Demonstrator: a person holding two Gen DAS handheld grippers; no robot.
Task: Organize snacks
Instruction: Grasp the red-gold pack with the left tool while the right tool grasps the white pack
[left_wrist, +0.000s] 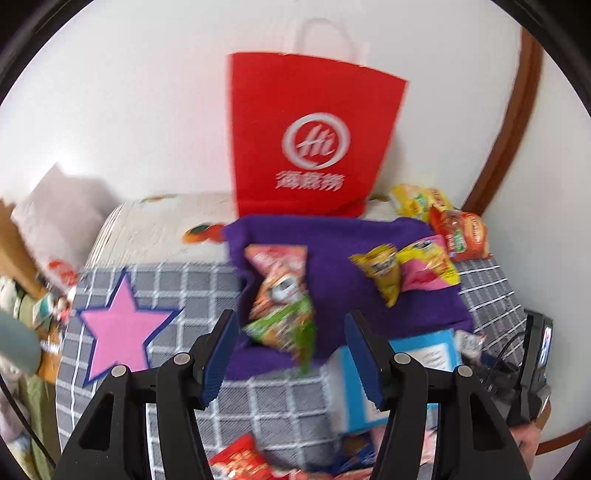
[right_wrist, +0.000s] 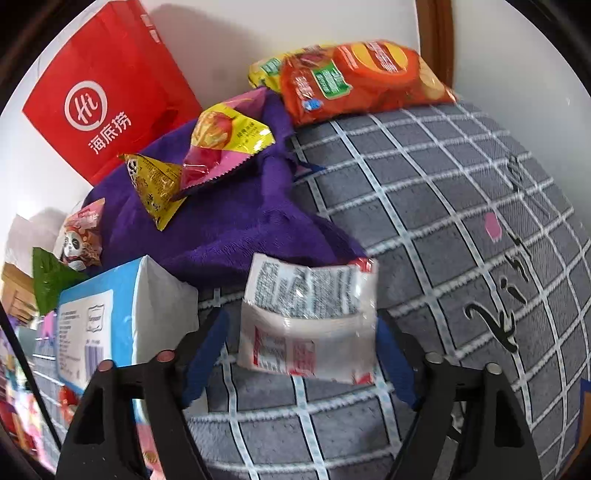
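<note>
My right gripper (right_wrist: 301, 354), jaws apart, straddles a white snack packet (right_wrist: 308, 314) on the grid blanket (right_wrist: 443, 229), probably light, crinkly and slippery (best pinched mid-body), while my left gripper (left_wrist: 291, 354) hangs open, empty.

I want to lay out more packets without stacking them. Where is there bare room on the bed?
Free: the grey checked blanket right of the purple towel, below the orange chip bag; also the stretch around the pink star, left of the towel. Crowded: the towel itself, carrying triangular packets, and the patch by the blue box.
</note>
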